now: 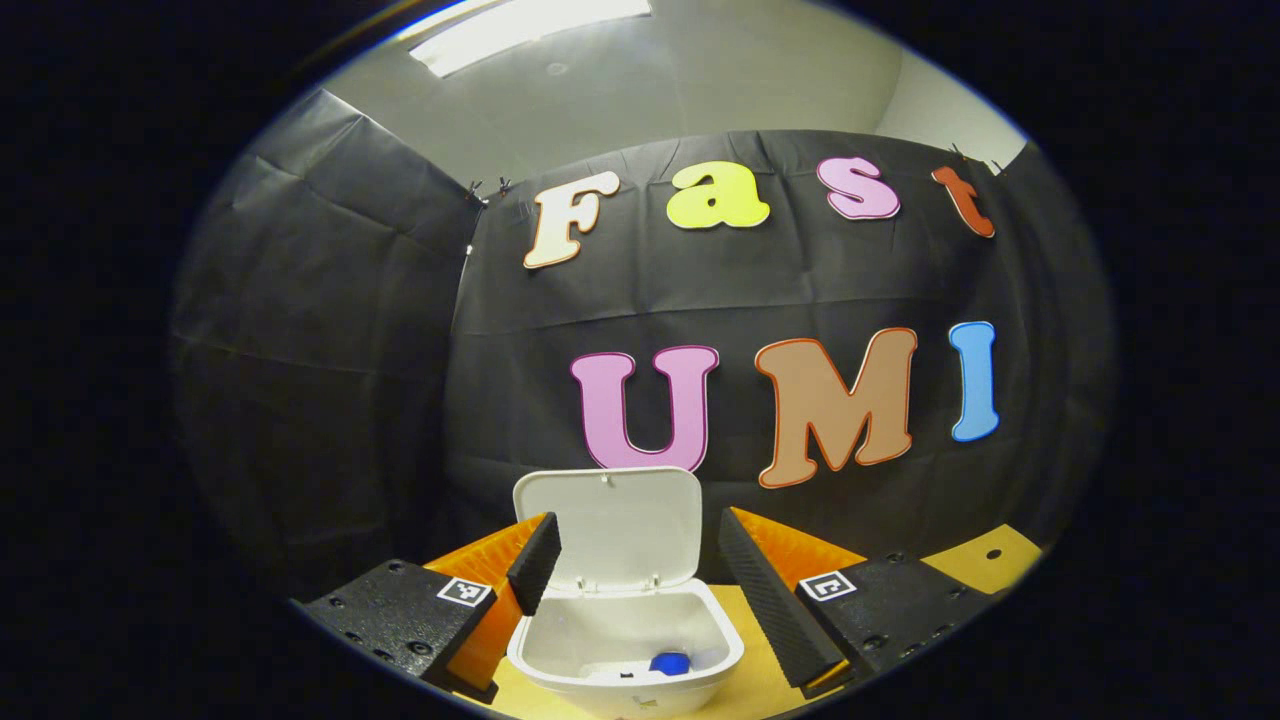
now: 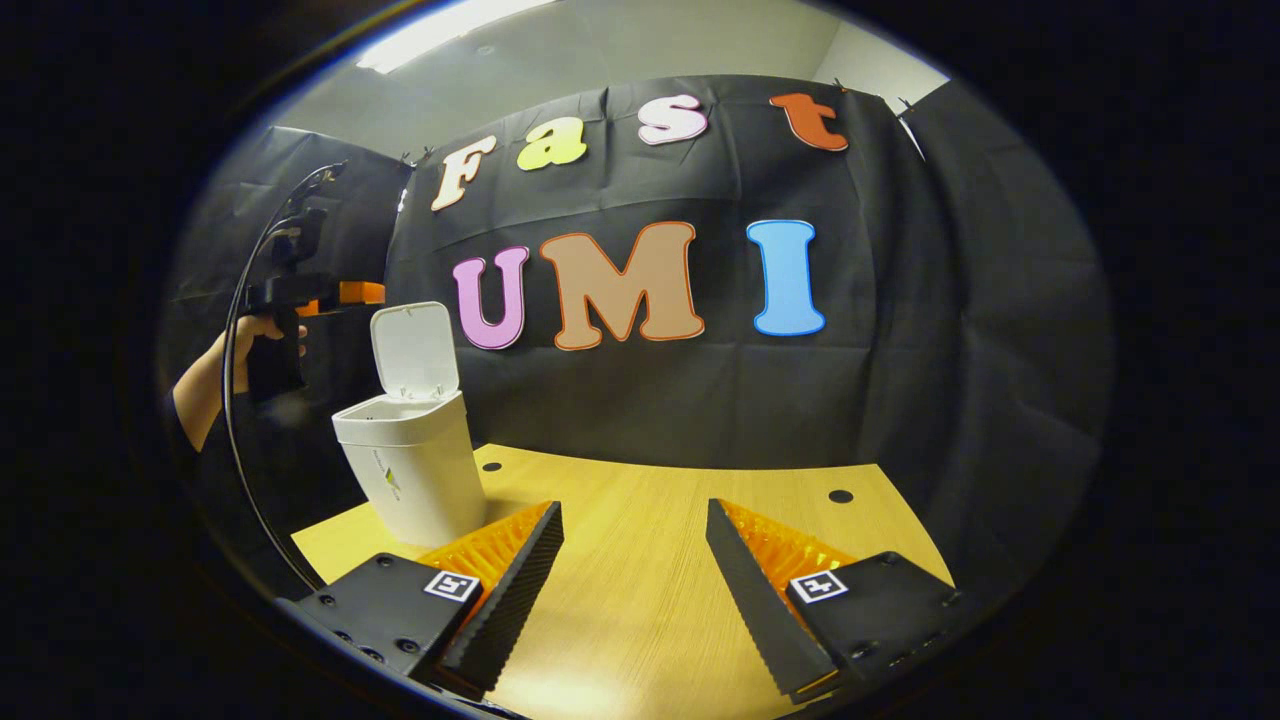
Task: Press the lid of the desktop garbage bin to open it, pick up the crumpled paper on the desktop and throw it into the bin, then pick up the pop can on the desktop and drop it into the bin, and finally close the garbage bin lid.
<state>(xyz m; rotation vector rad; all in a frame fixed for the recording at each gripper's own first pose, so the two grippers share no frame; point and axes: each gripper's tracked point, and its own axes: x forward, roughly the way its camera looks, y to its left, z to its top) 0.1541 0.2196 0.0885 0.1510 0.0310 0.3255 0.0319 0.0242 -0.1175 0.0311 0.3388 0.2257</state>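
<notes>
We see the left gripper hovering above the bin, jaws spread wide with nothing between them, one finger on each side of the bin's open mouth without touching it. The lid stands upright at the back of the bin, hinged open. Inside, a blue object lies near the front wall, next to some pale content we can't identify; whether it's the pop can we can't tell. In the right gripper view, the right gripper sits low over the bare worktop, jaws also wide apart and holding nothing, well apart from the bin. The bin stands near the worktop's left edge, toward the back, lid up. Above and just left of it we see the left gripper, held by a hand, with a cable looping down from it. Two small dark holes show in the worktop near its back edge.
</notes>
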